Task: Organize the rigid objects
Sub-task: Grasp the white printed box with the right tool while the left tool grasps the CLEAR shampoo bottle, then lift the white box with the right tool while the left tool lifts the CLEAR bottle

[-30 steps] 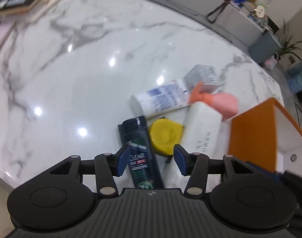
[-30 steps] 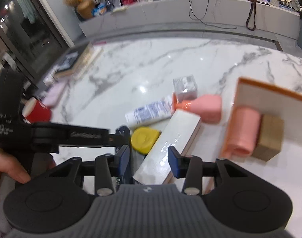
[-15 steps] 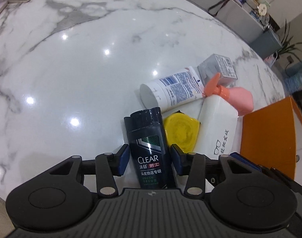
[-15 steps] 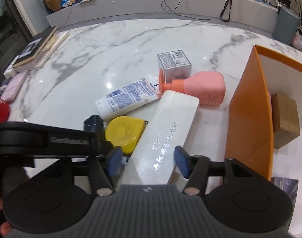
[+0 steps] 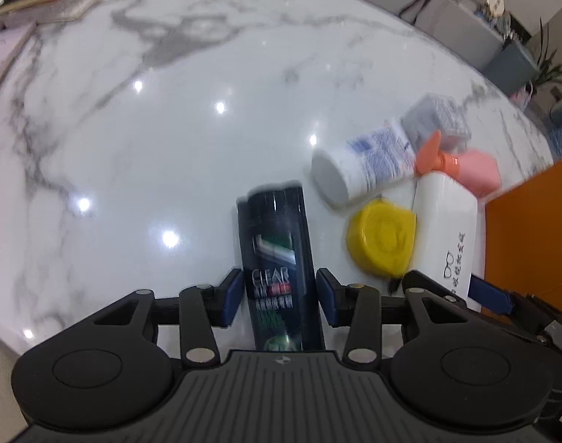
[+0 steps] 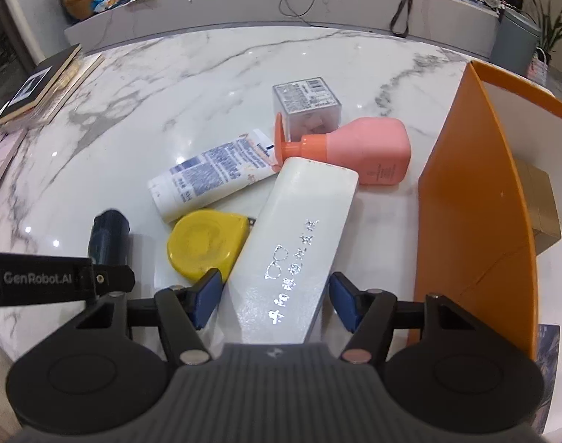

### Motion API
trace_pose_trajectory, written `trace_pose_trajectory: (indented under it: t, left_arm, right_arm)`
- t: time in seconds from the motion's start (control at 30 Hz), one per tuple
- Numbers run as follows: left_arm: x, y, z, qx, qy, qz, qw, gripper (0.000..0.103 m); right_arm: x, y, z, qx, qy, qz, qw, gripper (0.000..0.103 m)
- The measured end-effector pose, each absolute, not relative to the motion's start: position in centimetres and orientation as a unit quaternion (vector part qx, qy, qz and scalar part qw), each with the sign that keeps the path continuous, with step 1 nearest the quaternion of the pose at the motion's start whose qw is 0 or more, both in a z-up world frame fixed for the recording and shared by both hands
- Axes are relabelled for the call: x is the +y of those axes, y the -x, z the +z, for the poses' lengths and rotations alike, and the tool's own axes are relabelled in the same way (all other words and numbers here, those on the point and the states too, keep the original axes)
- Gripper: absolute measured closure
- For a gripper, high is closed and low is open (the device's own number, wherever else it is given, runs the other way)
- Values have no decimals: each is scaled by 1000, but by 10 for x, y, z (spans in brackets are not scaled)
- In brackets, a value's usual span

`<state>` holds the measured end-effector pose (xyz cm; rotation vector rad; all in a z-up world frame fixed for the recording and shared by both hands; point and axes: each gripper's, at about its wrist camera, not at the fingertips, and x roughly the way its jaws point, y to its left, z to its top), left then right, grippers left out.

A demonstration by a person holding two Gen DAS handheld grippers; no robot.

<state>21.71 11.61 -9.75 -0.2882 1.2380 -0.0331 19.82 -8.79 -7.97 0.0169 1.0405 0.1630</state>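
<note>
On the white marble counter (image 5: 170, 118), the left claw (image 5: 280, 297) straddles a dark shampoo bottle (image 5: 277, 254) that lies lengthwise between its blue pads (image 5: 232, 297); the pads sit just beside the bottle's sides, and through the motion blur it looks as if a thin gap remains on each side, so the claw appears spread rather than pinching. To the right of the bottle lies a yellow tape measure (image 5: 382, 240), and beyond it a white tube (image 5: 366, 160) rests on its side, its cap end pointing toward the near left. In the right wrist view, the right claw (image 6: 277, 302) is spread wide around the near end of a long white case (image 6: 299, 243) with silvery printing, its blue pads (image 6: 207, 297) standing clear of both long edges. The case runs diagonally away from the claw, its far end close to the orange pump of a pink bottle (image 6: 369, 155) lying on its side. A clear cube box (image 6: 307, 107) stands just behind the pump. The tape measure touches the case's left edge. At the right stands an orange bin (image 6: 473, 214) with a brown cardboard box (image 6: 539, 203) inside it. Books (image 6: 41, 85) lie stacked at the counter's far left edge.
</note>
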Motion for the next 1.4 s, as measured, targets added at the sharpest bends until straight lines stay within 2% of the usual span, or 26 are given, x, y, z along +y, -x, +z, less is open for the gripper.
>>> trace_pose_trajectory:
  t: [0.33,0.73,1.03,1.4]
  left_arm:
    - [105,-210,-97,577,84,2,813,49]
    - [91,-212,-99,563,31,2,826,50]
    - [100,-211,-94,554,61,-13,830,62]
    - [100,-187,-50,492,97,-55,863,65]
  right_arm:
    - [-83,-147,-77,514,9,147,845,40]
    - [-84,-169,-88,507,-25,109,854,37]
    - [-83,-166,-84,495,-17,126,860,40]
    - [-96,-140,-32,434,-37,158,886,42]
